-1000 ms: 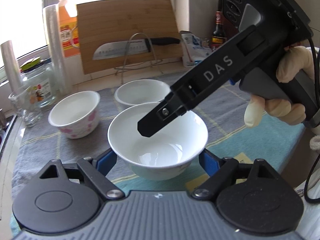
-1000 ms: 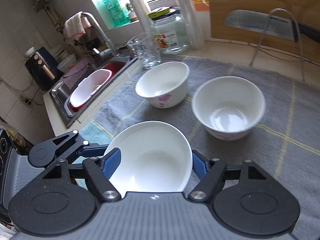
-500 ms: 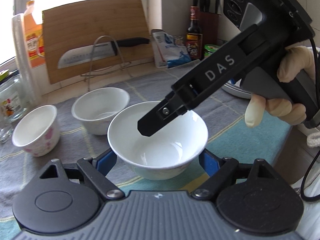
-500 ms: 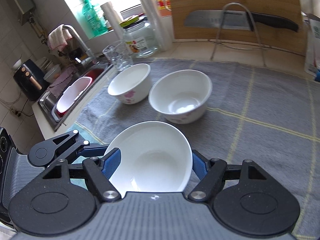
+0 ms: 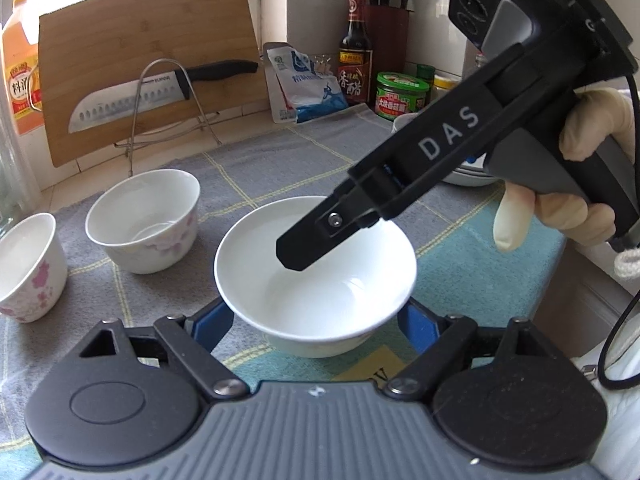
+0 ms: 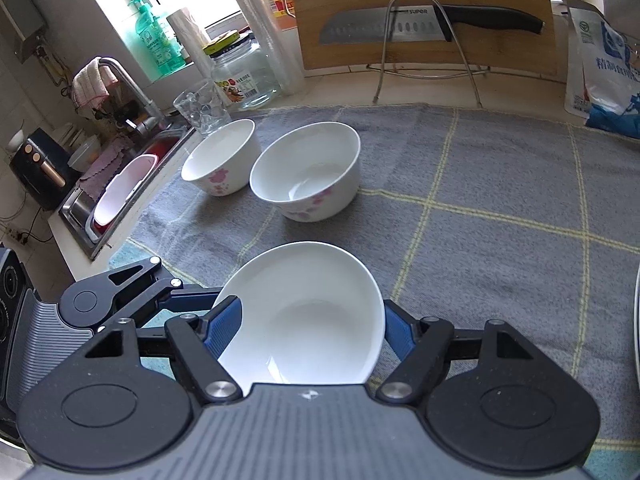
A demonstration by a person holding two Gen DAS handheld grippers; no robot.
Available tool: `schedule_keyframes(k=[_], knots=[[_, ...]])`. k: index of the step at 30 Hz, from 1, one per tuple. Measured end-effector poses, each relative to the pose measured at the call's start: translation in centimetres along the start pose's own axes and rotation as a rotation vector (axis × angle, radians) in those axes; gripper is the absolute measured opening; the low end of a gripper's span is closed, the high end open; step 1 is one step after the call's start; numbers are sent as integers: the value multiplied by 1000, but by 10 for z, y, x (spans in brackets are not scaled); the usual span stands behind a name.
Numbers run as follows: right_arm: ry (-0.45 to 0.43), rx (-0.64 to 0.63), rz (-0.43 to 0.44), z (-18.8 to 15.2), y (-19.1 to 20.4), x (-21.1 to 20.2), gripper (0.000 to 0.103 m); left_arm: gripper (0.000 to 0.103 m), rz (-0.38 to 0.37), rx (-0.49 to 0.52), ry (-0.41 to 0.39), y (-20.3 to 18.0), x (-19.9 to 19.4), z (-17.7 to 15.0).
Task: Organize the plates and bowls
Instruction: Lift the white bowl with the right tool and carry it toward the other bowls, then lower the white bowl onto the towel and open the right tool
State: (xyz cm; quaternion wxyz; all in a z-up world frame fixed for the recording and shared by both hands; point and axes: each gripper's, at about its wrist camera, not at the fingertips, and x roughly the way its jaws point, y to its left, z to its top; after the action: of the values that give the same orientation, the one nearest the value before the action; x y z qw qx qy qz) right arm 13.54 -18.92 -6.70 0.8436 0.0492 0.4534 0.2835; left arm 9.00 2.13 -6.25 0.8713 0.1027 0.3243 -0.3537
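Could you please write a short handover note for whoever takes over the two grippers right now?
Left gripper: shut on the plain white bowl, blue pads against its sides.
Right gripper: shut on the same bowl; one finger reaches inside it in the left wrist view.
The bowl is held above the grey cloth.
Two flowered bowls stand upright side by side on the cloth, near the sink.
Stacked dishes sit behind the right gripper.
Done: plain bowl picked up.
Left: set it down and group the bowls.
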Motion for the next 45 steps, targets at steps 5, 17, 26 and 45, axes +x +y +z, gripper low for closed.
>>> schedule_keyframes(k=[5, 17, 26, 45], knots=[[7, 4, -3, -3, -2, 0, 80, 88, -9, -3, 11, -2, 3, 1], [10, 12, -4, -6, -4, 3, 84, 89, -20, -4, 24, -1, 7, 0], [-28, 0, 2, 0, 0, -1, 103, 92, -45, -31, 19, 1, 4, -2], [-94, -244, -120, 29, 24, -4, 103, 102, 193, -119, -107, 66, -50, 14]])
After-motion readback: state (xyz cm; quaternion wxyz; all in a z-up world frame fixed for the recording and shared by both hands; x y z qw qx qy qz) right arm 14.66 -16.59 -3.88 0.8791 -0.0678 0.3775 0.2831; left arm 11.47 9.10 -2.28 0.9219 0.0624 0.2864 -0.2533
